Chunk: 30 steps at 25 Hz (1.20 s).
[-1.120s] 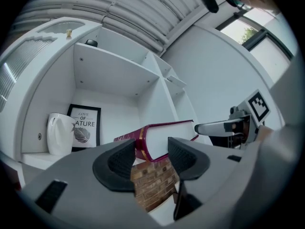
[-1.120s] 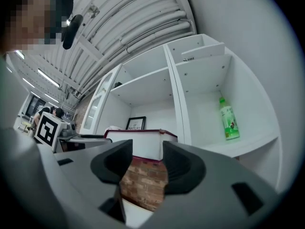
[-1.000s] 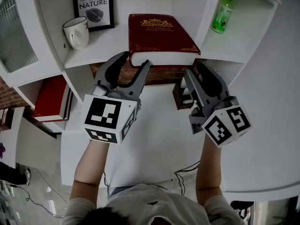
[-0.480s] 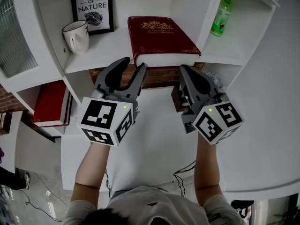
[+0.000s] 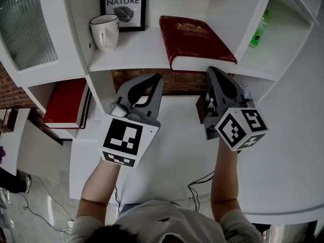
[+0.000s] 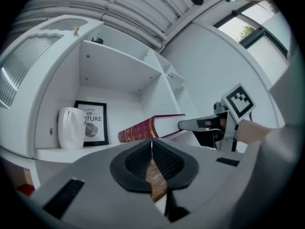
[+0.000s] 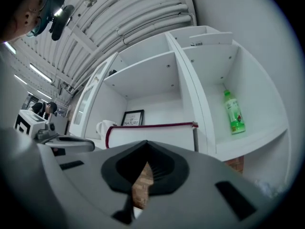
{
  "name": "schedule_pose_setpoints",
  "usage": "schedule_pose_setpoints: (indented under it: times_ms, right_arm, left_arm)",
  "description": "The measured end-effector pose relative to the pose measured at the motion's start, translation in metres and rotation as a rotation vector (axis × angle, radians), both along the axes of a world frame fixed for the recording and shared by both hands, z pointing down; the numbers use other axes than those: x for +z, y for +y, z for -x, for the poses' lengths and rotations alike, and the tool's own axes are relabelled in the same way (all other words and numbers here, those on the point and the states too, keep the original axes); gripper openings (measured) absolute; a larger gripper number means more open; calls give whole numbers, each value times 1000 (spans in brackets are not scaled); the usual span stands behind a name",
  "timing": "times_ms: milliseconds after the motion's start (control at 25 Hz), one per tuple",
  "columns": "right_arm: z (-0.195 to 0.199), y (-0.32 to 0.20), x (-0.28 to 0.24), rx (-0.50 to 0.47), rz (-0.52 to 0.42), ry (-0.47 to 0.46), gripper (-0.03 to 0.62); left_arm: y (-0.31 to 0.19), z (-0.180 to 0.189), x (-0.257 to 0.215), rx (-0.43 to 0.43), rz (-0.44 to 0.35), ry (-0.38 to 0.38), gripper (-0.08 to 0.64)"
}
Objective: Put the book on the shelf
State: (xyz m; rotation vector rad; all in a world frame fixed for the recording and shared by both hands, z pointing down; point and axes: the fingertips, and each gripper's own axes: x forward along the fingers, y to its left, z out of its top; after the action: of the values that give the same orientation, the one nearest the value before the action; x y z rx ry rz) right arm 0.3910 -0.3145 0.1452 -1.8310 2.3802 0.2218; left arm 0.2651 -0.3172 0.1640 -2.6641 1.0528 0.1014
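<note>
Book (image 5: pixel 195 37) lies flat on the shelf (image 5: pixel 126 57), red cover up. It sits at the right end of the middle compartment, beside the upright divider, with its page edge at the shelf's front edge. Left of it on the same board stands a white mug (image 5: pixel 105 32), near the left wall. A framed print (image 5: pixel 123 3) leans at the back, between mug and book.

Both tongs are clenched and empty. In each gripper view the two pads meet at the tips, and only a sliver of brick shows through the hollow behind them.

The left tongs (image 5: pixel 157 78) hang over the desk (image 5: pixel 177 151), tips up by the shelf's front edge, left of the book and apart from it. The right tongs (image 5: pixel 212 71) point up just under the book's front right corner. They are very near the page edge, but whether they touch it cannot be told.

A green bottle (image 5: pixel 259 30) stands in the compartment to the right of the divider. Red books (image 5: pixel 66 103) lie stacked in the lower compartment at the left. The brick wall (image 5: pixel 152 77) shows under the middle shelf, behind the desk's far edge.
</note>
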Motion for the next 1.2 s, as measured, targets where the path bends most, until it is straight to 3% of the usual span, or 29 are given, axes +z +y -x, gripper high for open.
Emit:
schedule_pose_setpoints:
  times_ms: [160,560,1200]
  right_arm:
    - [-1,-1,-1,-2,4,-32,8]
    - [4,5,1,33,-8,0,9]
    - [55,53,43,-110,19,-10,9]
  left_arm:
    - [-1,3,6,37,38,15,18]
    - [2,1,16,89,62,9,18]
    - [45,9,47,155,123,6,14]
